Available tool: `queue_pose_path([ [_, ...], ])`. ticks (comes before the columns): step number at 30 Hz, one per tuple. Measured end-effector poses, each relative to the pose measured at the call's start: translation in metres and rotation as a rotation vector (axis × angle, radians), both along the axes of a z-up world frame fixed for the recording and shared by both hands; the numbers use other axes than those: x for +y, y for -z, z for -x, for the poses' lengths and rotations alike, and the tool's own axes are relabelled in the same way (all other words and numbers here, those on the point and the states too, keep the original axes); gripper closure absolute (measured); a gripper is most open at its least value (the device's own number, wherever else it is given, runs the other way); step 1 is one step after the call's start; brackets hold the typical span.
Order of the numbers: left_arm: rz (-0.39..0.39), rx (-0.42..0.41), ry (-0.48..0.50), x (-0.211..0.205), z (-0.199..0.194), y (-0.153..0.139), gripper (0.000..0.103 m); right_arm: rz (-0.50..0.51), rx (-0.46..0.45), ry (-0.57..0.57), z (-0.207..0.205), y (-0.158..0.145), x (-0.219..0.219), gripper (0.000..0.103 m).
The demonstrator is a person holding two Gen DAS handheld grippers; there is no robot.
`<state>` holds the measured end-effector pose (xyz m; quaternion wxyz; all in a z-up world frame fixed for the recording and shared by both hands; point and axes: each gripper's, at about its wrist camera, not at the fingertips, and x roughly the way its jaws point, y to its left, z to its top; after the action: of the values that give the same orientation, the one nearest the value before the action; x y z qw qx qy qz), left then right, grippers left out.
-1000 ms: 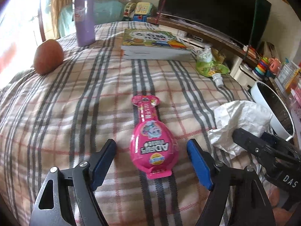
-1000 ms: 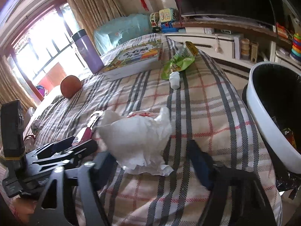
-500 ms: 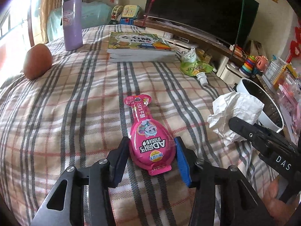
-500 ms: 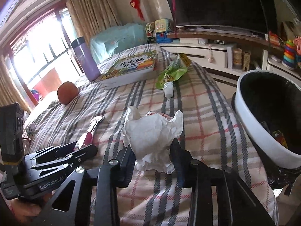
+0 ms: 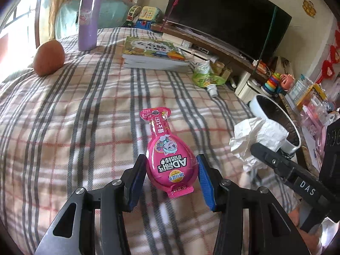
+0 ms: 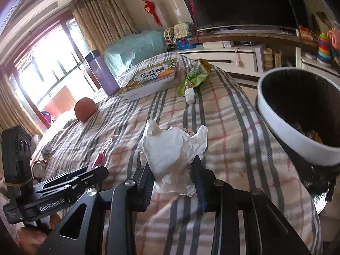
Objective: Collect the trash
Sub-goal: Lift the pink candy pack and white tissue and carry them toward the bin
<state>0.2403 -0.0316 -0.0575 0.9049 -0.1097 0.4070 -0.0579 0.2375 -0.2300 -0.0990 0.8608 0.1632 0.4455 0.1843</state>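
Observation:
My left gripper (image 5: 171, 176) is shut on the wide end of a pink egg-shaped snack packet (image 5: 167, 157), whose narrow neck points away over the plaid bedspread (image 5: 85, 116). My right gripper (image 6: 173, 176) is shut on a crumpled white paper wad (image 6: 172, 146), held slightly above the bedspread (image 6: 233, 127). In the left wrist view the paper wad (image 5: 257, 136) and the right gripper's body show at the right. A white bin with a black liner (image 6: 297, 114) stands off the bed's right edge, with some trash inside. A green squeeze pouch (image 6: 194, 78) lies farther back on the bed.
A picture book (image 5: 153, 53), a purple flask (image 5: 88, 21) and a brown round fruit (image 5: 48, 57) rest on the far part of the bed. A dark TV (image 5: 223, 14) and a low shelf with toys (image 6: 323, 44) stand beyond the bed.
Both grippers went from open around their objects to shut on them. Both then rose a little with the pink packet and the paper wad in hold.

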Motion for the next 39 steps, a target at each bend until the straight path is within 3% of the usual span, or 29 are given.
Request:
queue_pose_path([
  [13, -0.052, -0.033, 0.113, -0.057, 0.022, -0.022, 0.057, -0.014, -0.016, 0.078, 0.03, -0.022, -0.052, 0.069],
  [39, -0.1, -0.044, 0.233, -0.113, 0.019, -0.032, 0.057, -0.047, -0.031, 0.173, 0.055, -0.034, -0.105, 0.069],
])
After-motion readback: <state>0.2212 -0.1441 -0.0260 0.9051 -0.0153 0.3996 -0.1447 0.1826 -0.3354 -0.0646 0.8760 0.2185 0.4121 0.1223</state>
